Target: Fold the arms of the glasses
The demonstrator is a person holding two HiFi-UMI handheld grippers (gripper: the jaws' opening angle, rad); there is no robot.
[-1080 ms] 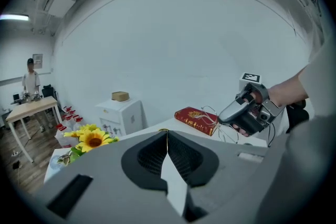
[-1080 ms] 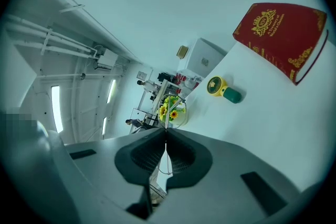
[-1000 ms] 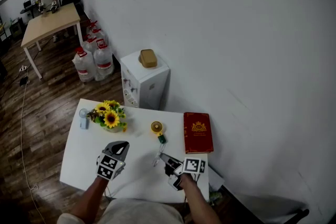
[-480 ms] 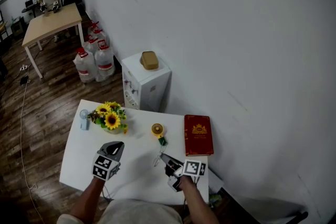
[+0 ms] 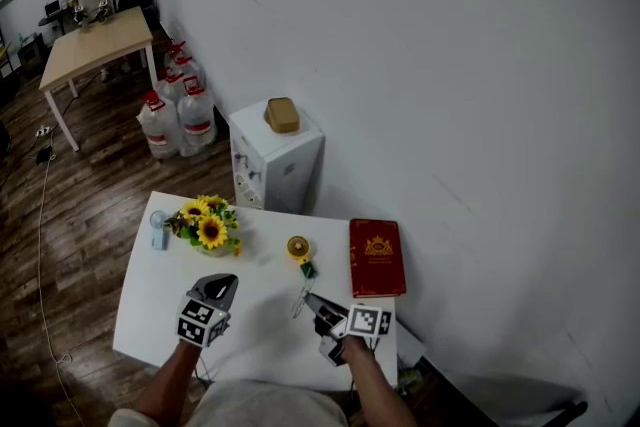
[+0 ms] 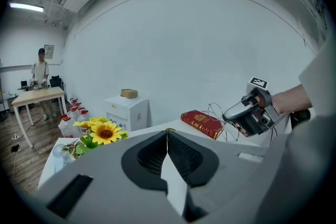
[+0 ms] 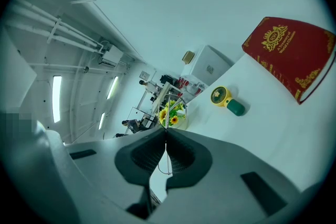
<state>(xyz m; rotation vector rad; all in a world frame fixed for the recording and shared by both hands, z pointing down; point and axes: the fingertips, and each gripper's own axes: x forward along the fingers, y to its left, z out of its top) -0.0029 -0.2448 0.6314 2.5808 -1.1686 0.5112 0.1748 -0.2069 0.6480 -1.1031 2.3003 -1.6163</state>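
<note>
My right gripper (image 5: 311, 302) is shut on thin wire-framed glasses (image 5: 299, 301) and holds them over the white table (image 5: 260, 335), near its front right. In the left gripper view the glasses (image 6: 219, 122) hang from the right gripper (image 6: 228, 115) with an arm sticking out toward the red book. The wire frame (image 7: 168, 106) runs up from between the shut jaws in the right gripper view. My left gripper (image 5: 222, 286) hovers over the table to the left of the glasses, apart from them. It is shut (image 6: 167, 134) with nothing in it.
On the table stand a sunflower bunch (image 5: 205, 223), a small blue item (image 5: 159, 228), a yellow hand fan (image 5: 299, 248) and a red book (image 5: 377, 256). Behind the table are a white cabinet (image 5: 275, 155) and water bottles (image 5: 180, 110). A person stands at a far wooden table (image 5: 95, 40).
Hardly anything differs. Both grippers stay shut, and the right one keeps the glasses in the same place over the table.
</note>
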